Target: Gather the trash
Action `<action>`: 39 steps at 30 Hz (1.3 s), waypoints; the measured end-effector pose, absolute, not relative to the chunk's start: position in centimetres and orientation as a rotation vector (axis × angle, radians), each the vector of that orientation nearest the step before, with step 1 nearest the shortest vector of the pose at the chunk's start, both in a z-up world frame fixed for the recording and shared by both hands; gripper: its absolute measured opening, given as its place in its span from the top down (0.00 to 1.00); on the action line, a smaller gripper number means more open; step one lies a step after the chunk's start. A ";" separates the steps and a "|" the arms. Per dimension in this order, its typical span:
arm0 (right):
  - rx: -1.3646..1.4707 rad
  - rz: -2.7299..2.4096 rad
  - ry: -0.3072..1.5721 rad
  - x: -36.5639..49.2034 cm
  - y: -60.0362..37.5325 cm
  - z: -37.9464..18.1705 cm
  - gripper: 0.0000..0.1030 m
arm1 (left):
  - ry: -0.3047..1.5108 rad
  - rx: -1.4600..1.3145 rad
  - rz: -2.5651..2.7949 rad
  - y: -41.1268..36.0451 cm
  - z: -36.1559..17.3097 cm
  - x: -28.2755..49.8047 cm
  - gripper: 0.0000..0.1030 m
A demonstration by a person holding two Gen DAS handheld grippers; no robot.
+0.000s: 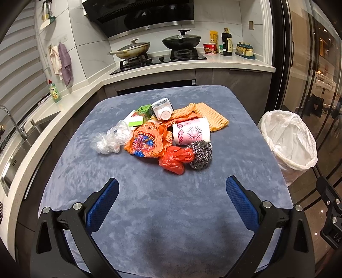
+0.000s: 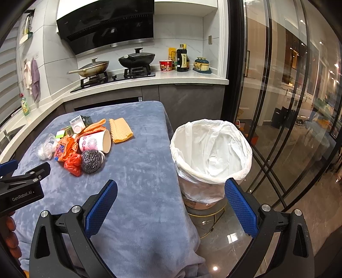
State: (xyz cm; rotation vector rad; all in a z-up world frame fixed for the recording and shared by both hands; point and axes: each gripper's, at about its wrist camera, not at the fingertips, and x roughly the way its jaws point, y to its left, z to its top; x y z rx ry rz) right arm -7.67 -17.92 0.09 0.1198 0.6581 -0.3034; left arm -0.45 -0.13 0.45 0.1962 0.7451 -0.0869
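- Blue-grey plush cloth covers the whole tabletop (image 1: 171,203), which sits in a kitchen with a pale counter (image 1: 213,64) wrapping round the far side and the left.
- Glass sliding doors (image 2: 277,107) fill the right side, dark floor tiles under them.
- Back on that counter: a black range hood (image 1: 139,15) over a gas hob (image 1: 162,58) with two lidded woks, plus a sink and tap (image 1: 12,124) on the left. None of it is anywhere near the junk.
- Bin (image 2: 210,158) lined with a white bag stands just off the tabletop's right edge, mouth open, and looks empty as far as I can see.
- Trash pile (image 1: 166,132) is bunched up mid-tabletop, towards the far half, all touching or overlapping.
- In it: a pink-and-white paper cup (image 1: 191,132) lying on its side, orange foam netting (image 1: 210,116) behind it, a crumpled orange printed bag (image 1: 147,140), a clear plastic bag (image 1: 111,139) on the left end.
- Smaller bits: steel wool scrubber (image 1: 199,155) and a knotted red bag (image 1: 176,159) at the near edge, touching each other, then a green carton (image 1: 142,112) and a white-capped carton (image 1: 163,109) at the back.
- Left tongs (image 1: 172,205) are spread wide, holding nothing, hanging over bare cloth near the pile.
- Right tongs (image 2: 171,209) are also wide and empty, straddling the tabletop's right edge with the bin just ahead.
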 end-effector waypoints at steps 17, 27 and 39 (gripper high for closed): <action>0.117 -0.304 0.649 -7.8 -18.0 0.1 0.07 | 0.739 0.214 -0.111 -1.2 0.8 -0.9 0.07; 0.119 -0.303 0.649 -7.7 -18.1 0.2 0.07 | 0.738 0.219 -0.117 -1.6 0.9 -1.0 0.07; 0.120 -0.304 0.651 -8.0 -18.5 0.1 0.07 | 0.739 0.217 -0.121 -1.7 1.0 -1.1 0.07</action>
